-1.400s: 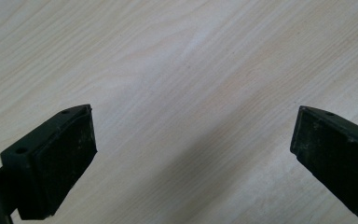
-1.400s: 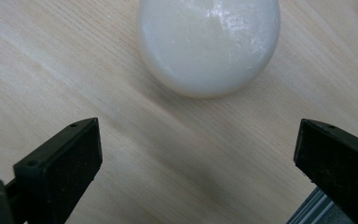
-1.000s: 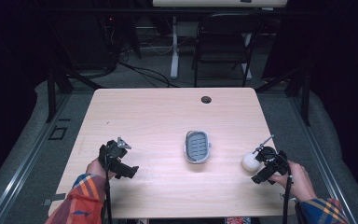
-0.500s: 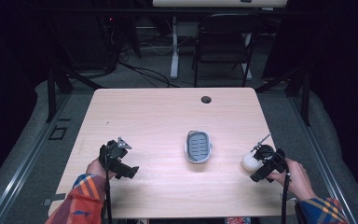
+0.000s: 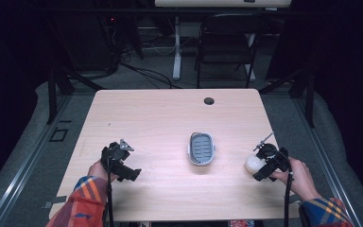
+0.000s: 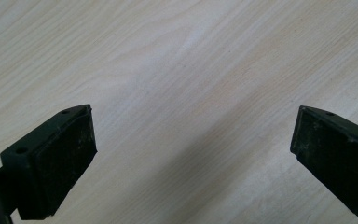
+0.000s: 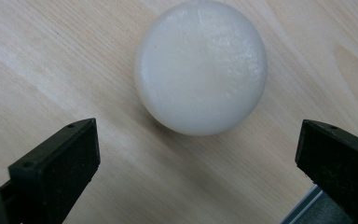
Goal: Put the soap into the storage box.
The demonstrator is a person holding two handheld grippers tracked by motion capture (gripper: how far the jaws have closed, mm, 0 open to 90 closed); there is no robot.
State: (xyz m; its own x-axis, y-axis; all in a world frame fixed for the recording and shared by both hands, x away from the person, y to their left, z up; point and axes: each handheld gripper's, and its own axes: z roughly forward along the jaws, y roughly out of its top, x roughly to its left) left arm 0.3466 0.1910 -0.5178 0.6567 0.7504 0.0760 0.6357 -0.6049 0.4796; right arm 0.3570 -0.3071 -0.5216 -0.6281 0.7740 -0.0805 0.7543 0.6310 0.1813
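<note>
A white ball [image 7: 201,66] lies on the table [image 5: 160,118] near its right edge, to the right of a grey tray [image 5: 202,148] that sits mid-table. The ball looks smooth, rounded and slightly translucent, milky white with a soft sheen and a faint flat patch on top. The right gripper [image 7: 198,161] points at it with jaws spread wide; the ball lies just ahead of the tips, not between them and not touched. The left gripper [image 6: 193,156] hangs over bare wood at the table's left front, well apart from the ball, its jaws also spread wide with nothing between them.
</note>
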